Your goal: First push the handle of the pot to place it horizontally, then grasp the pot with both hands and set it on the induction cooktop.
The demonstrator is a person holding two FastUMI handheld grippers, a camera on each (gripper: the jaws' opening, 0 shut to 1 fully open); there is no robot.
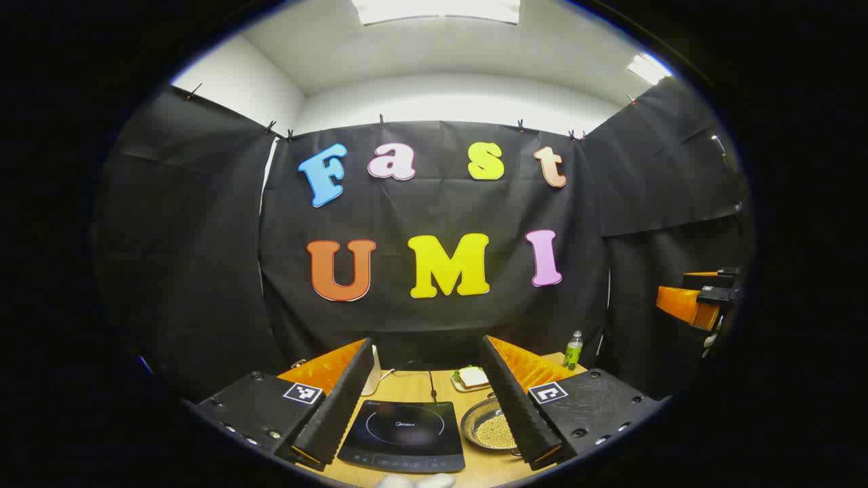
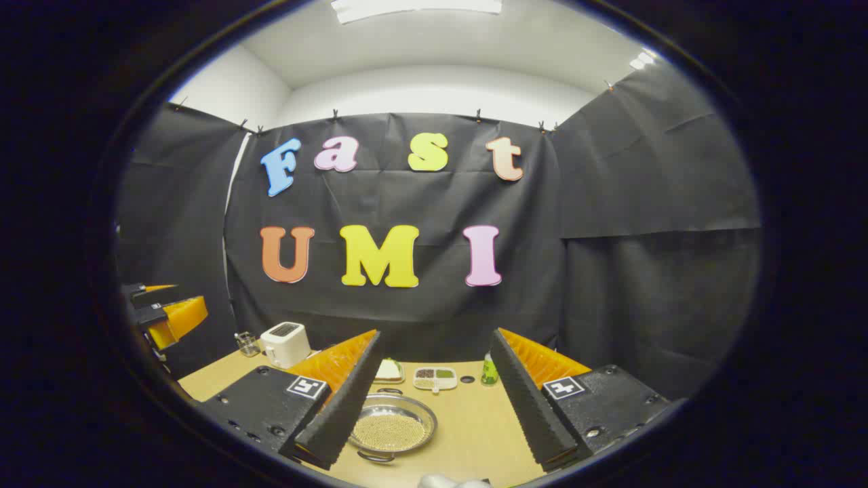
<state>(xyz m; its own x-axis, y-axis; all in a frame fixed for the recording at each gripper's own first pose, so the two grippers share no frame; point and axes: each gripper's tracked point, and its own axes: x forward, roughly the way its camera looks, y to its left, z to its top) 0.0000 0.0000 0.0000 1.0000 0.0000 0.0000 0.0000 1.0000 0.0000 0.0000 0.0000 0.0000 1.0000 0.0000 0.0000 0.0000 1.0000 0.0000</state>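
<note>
While I hold both grippers above the near edge of the table (image 2: 468, 427), each stands spread wide with nothing between its fingers. Between the left gripper (image 1: 420, 440) fingers I see the induction cooktop (image 1: 404, 434); the pot (image 1: 489, 427), full of small pale beads, sits just to its right on the table. Through the right gripper (image 2: 434, 440) I see the pot (image 2: 391, 425) near the left finger, one handle toward me. A toaster (image 2: 285, 343) stands at the far left.
</note>
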